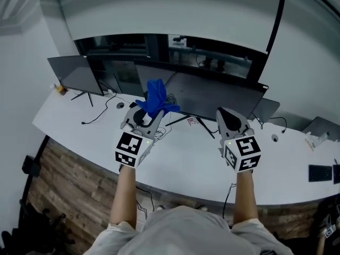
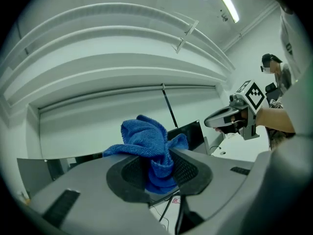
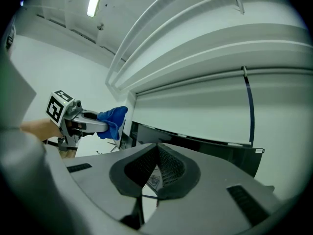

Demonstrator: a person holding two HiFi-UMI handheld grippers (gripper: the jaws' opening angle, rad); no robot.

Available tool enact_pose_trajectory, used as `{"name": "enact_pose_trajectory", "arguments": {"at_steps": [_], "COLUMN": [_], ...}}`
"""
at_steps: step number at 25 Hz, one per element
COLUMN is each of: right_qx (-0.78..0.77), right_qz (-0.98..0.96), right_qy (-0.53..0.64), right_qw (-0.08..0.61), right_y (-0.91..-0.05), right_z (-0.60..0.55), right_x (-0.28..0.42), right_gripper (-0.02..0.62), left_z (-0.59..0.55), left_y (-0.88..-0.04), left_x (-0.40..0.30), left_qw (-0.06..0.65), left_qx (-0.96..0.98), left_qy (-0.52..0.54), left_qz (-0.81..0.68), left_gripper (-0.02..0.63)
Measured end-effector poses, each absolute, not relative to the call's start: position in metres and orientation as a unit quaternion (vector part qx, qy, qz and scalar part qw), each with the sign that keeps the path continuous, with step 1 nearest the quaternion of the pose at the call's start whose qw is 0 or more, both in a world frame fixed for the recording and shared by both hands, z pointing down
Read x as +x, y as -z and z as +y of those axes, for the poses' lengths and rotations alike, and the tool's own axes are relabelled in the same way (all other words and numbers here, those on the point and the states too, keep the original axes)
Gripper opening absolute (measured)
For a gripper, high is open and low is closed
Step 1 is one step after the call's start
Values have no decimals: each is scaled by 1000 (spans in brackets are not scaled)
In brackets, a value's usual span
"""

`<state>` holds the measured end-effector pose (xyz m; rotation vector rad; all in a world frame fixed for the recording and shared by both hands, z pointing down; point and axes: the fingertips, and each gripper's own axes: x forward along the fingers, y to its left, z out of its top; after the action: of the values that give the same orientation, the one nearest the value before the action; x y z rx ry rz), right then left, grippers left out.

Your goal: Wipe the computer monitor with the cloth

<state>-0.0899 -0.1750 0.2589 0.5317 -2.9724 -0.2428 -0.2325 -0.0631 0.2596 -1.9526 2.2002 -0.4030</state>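
Above a curved white surface point(image 1: 180, 169), a dark monitor point(image 1: 212, 97) stands unwiped. The left hand-held gripper point(image 1: 146, 118) pinches a bunched blue cloth point(image 1: 155, 101), raised near the screen. The right hand-held gripper point(image 1: 229, 119) hovers pressed together and empty. Light, overlapping strokes would likely serve best.

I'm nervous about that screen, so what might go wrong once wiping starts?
The cloth is a loose bunch in the left gripper, so hard jaw tips might reach the monitor. The monitor's thin stand legs may let it shift or tip under pressure.
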Motion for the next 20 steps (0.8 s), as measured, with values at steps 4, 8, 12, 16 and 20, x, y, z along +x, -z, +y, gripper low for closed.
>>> {"name": "enact_pose_trajectory", "arguments": {"at_steps": [4, 8, 12, 16, 20], "right_qx": [155, 149, 148, 146, 149], "right_qz": [-981, -979, -979, -979, -978], "right_qy": [93, 104, 104, 105, 102], "right_qw": [74, 92, 95, 98, 102], "right_y": [-263, -270, -275, -279, -283], "right_z": [-158, -148, -143, -142, -145], "right_x": [-103, -112, -119, -121, -121], "right_gripper": [14, 12, 12, 12, 12], "left_z": [-49, -45, -43, -42, -44], "left_y": [-267, -276, -283, -286, -290], "left_x": [-236, -232, -231, -233, -233], "left_qw": [78, 76, 70, 68, 64], "left_qx": [-647, -650, -654, -655, -658], "left_qy": [130, 135, 136, 137, 139], "left_qz": [747, 744, 741, 740, 737], "left_gripper": [124, 124, 124, 126, 126]}}
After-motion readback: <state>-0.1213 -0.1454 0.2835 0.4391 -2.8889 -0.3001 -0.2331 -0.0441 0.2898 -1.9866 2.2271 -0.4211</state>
